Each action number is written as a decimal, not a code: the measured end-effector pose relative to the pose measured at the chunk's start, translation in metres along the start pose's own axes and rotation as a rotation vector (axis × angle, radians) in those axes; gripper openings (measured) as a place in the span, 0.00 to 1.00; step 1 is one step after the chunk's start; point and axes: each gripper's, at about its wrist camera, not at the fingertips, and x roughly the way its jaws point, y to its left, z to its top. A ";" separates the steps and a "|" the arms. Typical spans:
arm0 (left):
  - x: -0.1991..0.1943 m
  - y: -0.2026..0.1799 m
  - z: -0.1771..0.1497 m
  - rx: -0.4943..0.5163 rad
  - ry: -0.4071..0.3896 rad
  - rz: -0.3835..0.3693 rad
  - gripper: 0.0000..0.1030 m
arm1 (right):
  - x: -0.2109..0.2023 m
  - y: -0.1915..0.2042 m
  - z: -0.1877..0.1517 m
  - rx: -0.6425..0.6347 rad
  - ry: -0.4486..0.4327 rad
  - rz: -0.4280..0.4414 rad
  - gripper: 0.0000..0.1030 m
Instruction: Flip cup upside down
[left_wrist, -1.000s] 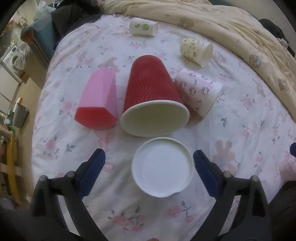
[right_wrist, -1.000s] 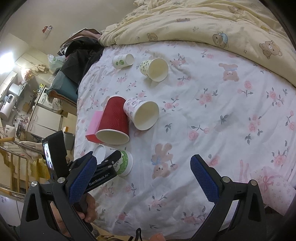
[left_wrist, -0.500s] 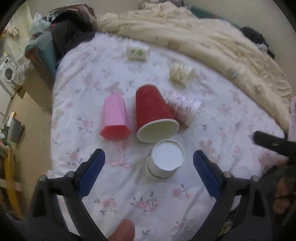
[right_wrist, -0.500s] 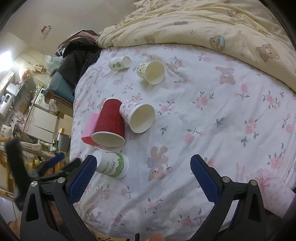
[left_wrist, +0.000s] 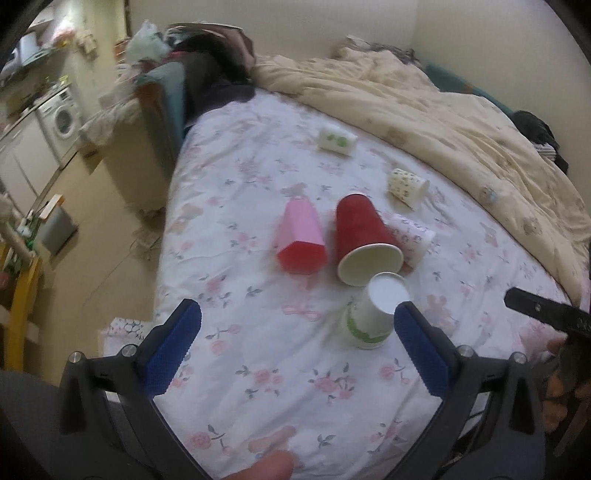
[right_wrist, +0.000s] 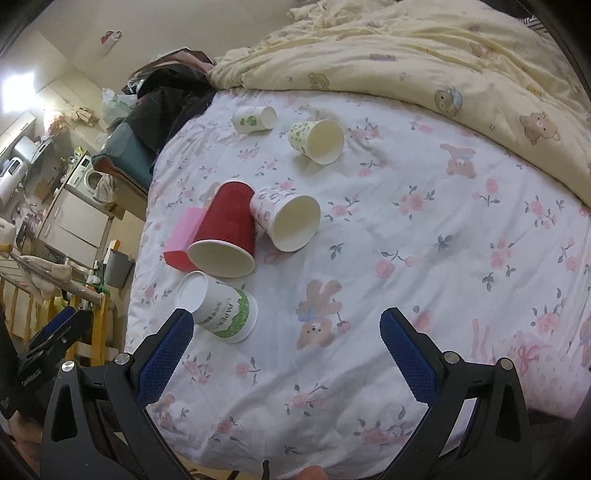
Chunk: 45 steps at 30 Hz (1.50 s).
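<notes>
Six cups sit on the floral bedsheet (right_wrist: 424, 236). One white paper cup with a green band (left_wrist: 373, 314) stands upside down, base up, at the near end of the group. The other five lie on their sides: a red ribbed cup (left_wrist: 364, 240) just beyond it, a pink faceted cup (left_wrist: 301, 236) to the left of that, a white printed cup (right_wrist: 286, 221) touching the red one on its right, and farther off a yellow-patterned cup (right_wrist: 316, 142) and a small white cup with green dots (right_wrist: 255, 120). The left gripper (left_wrist: 297, 350) hangs wide open and holds nothing, the upturned cup just beside its right finger. The right gripper (right_wrist: 286, 349) is likewise spread wide and empty.
</notes>
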 end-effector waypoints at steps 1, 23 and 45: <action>0.001 0.002 -0.003 -0.006 -0.002 0.004 1.00 | -0.001 0.004 -0.004 -0.009 -0.011 -0.001 1.00; 0.005 0.004 -0.013 -0.022 0.015 0.015 1.00 | 0.007 0.060 -0.015 -0.205 -0.078 -0.057 1.00; 0.007 -0.003 -0.013 -0.027 0.024 0.002 1.00 | 0.011 0.058 -0.014 -0.203 -0.077 -0.066 1.00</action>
